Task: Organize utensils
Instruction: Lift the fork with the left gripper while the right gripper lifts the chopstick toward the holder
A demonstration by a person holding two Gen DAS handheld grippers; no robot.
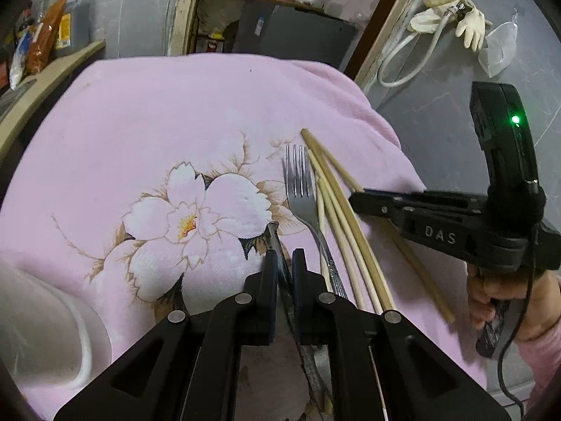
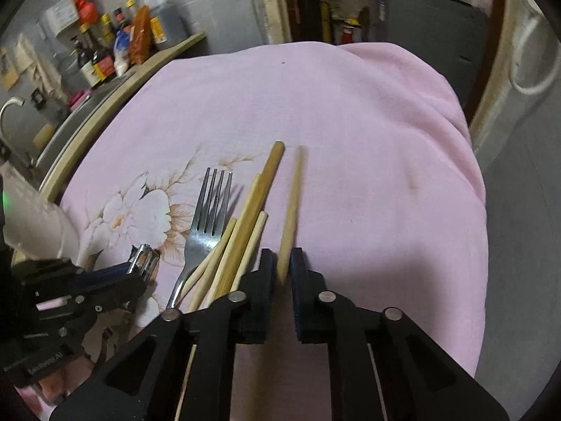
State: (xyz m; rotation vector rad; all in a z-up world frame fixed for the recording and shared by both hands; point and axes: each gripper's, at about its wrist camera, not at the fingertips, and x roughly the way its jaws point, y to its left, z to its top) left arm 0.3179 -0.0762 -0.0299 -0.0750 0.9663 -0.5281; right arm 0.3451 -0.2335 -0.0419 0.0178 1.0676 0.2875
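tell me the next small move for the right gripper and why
Probably lift the chopstick a little and carry it left to the other chopsticks. The right gripper is already shut on it, and it lies apart from that bundle beside the fork. The left gripper holds a metal utensil, so keep clear of it.

One fork (image 2: 210, 217) is counted. Five chopsticks (image 2: 252, 210) are counted: four are bundled just right of the fork, and a fifth chopstick (image 2: 292, 203) is clamped in the right gripper (image 2: 282, 259). One toothed metal tool (image 1: 275, 242) is counted, pinched in the left gripper (image 1: 284, 258). Two grippers are thus counted. One pink cloth (image 1: 175, 105) is seen, printed with one large flower (image 1: 196, 221). One white cup (image 1: 52, 315) is seen at near left. Two pale gloves (image 1: 471, 26) are seen on the far right wall. The bottles (image 2: 115, 45) on the far left shelf are too crowded to be counted.
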